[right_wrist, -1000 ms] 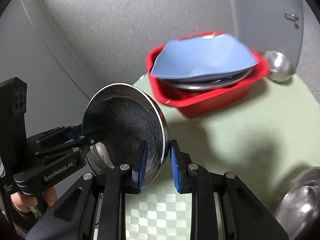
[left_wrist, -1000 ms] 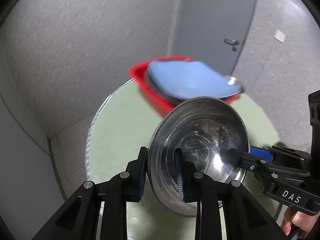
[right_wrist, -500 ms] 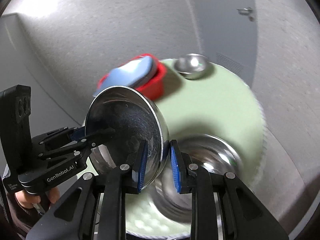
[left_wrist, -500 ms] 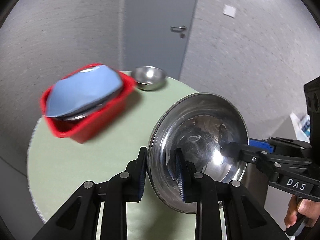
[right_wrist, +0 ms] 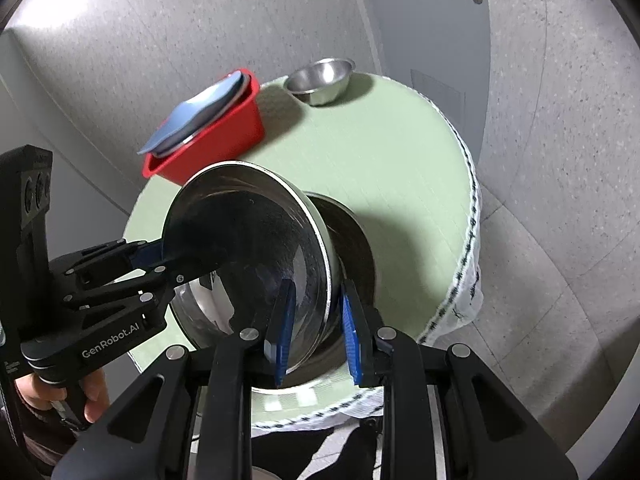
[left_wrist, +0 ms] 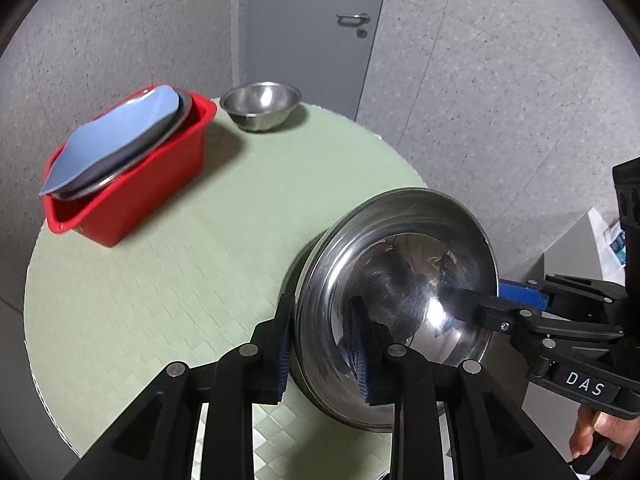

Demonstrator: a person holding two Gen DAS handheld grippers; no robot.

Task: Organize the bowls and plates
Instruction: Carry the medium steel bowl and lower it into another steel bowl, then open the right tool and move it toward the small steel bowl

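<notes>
Both grippers, left [left_wrist: 324, 344] & right [right_wrist: 314, 326], are clamping the tilted steel bowl [left_wrist: 404, 296] w/ fingers pinching its rim, over another bowl [right_wrist: 352, 240] on the table [left_wrist: 160, 280]; small bowl [left_wrist: 260, 104] is sitting loose by the red bin [left_wrist: 132, 196] — roughly midway.

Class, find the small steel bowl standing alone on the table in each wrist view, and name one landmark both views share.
Left wrist view: small steel bowl sits upper centre, right of the red bin.
Right wrist view: small steel bowl sits top centre, right of the red bin.
Shared landmark: the red bin.
</notes>
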